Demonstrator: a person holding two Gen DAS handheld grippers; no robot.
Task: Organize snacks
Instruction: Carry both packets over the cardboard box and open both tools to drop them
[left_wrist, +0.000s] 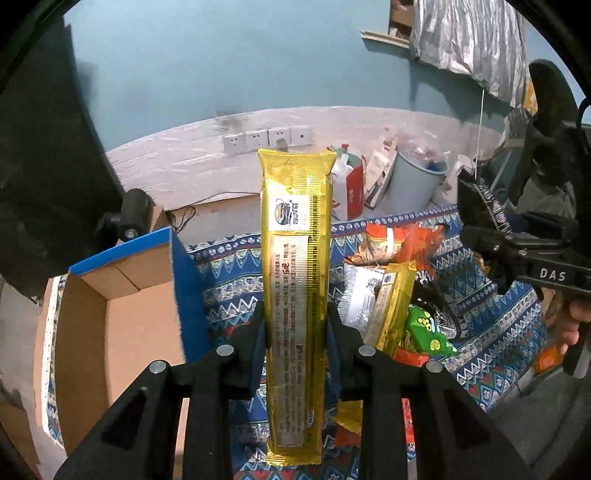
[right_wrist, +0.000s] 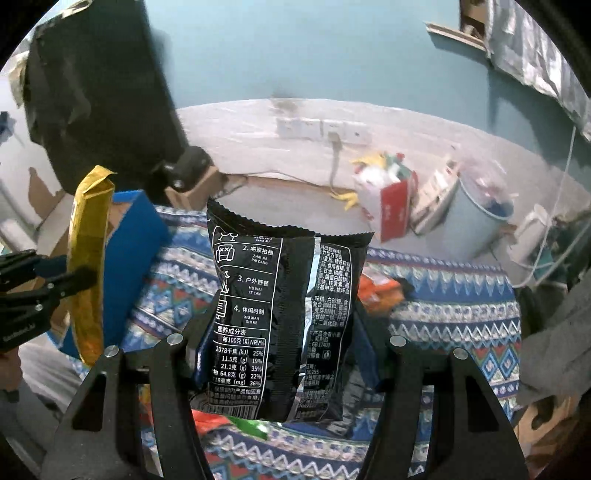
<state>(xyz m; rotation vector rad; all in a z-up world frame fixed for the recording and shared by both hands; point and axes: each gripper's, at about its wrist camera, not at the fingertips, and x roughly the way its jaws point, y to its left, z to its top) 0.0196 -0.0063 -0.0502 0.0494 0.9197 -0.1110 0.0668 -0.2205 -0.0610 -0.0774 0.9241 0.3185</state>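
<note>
My left gripper (left_wrist: 295, 321) is shut on a long gold snack packet (left_wrist: 295, 258) that stands upright between its fingers, lifted above the patterned cloth (left_wrist: 229, 280). In the right wrist view the same gold packet (right_wrist: 88, 258) shows at the left, with the left gripper (right_wrist: 55, 284) clamped on it. My right gripper (right_wrist: 284, 328) is shut on a black snack bag (right_wrist: 280, 317) with white print, held upright above the cloth (right_wrist: 454, 295). The right gripper (left_wrist: 491, 251) also appears at the right edge of the left view. More snack packets (left_wrist: 395, 288) lie piled on the cloth.
An open cardboard box with a blue outside (left_wrist: 122, 306) stands at the left, beside the cloth. Behind the cloth are a light blue bucket (left_wrist: 417, 181), a red and white bag (left_wrist: 351, 184) and wall sockets (left_wrist: 266, 138). A dark monitor-like shape (right_wrist: 99, 92) looms at the upper left.
</note>
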